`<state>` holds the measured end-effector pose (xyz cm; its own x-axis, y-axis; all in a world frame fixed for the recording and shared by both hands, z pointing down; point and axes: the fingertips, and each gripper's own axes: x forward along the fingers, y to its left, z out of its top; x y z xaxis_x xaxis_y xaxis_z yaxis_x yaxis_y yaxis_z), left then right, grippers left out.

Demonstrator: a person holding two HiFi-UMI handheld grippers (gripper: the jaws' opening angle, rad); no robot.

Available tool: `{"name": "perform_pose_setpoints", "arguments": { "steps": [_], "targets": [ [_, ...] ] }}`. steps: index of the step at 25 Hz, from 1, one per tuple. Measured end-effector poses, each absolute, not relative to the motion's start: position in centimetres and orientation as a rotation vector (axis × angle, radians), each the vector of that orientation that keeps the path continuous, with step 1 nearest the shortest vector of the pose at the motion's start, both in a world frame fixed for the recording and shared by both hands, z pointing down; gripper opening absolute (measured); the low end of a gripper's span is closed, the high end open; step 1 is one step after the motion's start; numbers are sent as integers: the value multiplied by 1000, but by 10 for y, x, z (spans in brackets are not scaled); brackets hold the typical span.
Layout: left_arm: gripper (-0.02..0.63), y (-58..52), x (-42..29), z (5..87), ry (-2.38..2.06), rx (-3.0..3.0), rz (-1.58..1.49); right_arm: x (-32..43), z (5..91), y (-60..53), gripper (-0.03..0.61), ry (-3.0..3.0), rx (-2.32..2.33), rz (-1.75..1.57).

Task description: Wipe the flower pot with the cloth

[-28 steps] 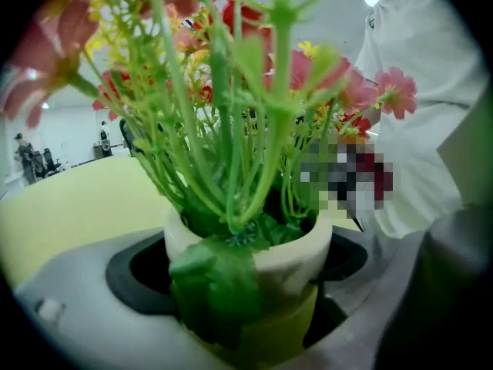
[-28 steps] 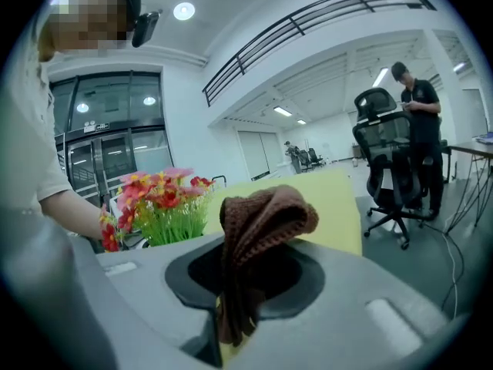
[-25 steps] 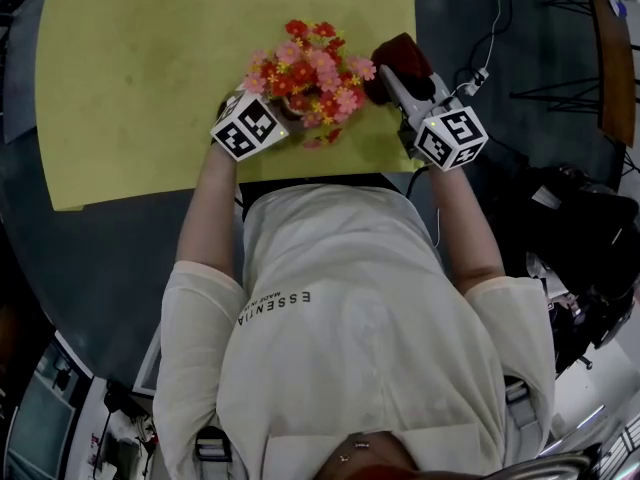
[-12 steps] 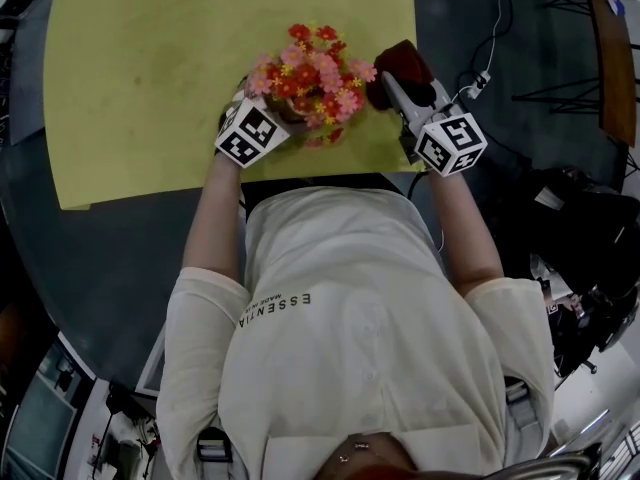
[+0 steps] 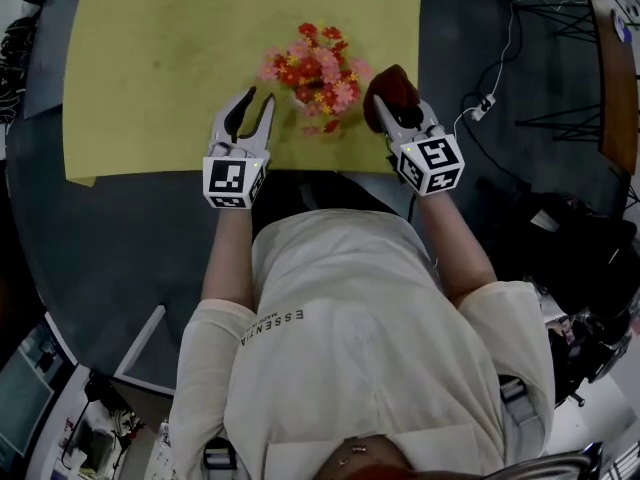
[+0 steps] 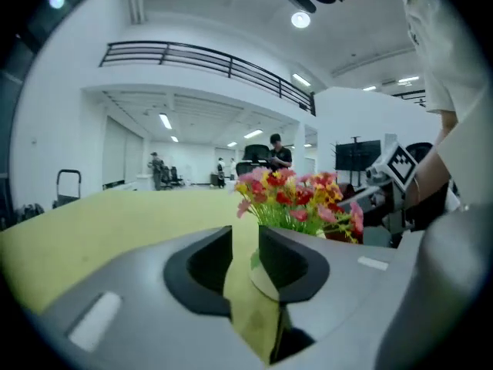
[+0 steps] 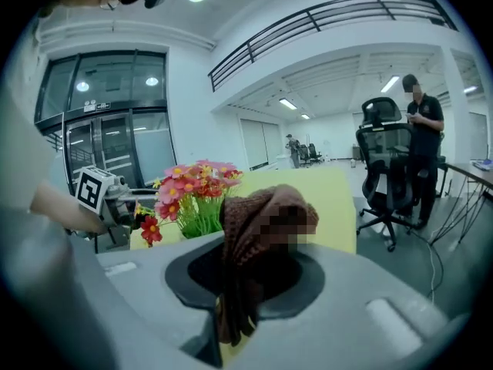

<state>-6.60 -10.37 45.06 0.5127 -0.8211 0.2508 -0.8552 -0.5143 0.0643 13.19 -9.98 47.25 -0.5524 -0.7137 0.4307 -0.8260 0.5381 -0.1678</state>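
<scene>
Head view: flower pot (image 5: 319,76) just left of right tongs (image 5: 387,100) with cloth (image 5: 394,81).

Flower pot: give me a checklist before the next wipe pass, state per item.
1. Cloth gripped: ok. The right tongs are shut on the brown cloth.
2. Left tongs empty: ok. They have just been closing, with a gap left and only the yellow table showing between them.
3. Pot steadied: not ok. The left tongs stand apart from the flowers, and nothing holds the pot.
4. Cloth on the pot wall: cannot tell. The cloth sits right beside the flowers, which hide the pot.
5. Plant upright: ok. The stems stand straight in both gripper views.
</scene>
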Motion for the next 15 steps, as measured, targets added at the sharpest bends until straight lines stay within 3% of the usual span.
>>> {"name": "perform_pose_setpoints", "arguments": {
  "steps": [3, 4, 15],
  "targets": [
    [24, -92, -75, 418, -1564, 2562, 163, 132, 473, -87, 64, -2458, 1317, 548],
    [15, -86, -74, 409, -1579, 2575, 141, 132, 472, -81, 64, -2456, 1329, 556],
    [14, 18, -78, 382, -1607, 2571, 57, 124, 437, 16, 64, -2444, 1473, 509]
  ]
}}
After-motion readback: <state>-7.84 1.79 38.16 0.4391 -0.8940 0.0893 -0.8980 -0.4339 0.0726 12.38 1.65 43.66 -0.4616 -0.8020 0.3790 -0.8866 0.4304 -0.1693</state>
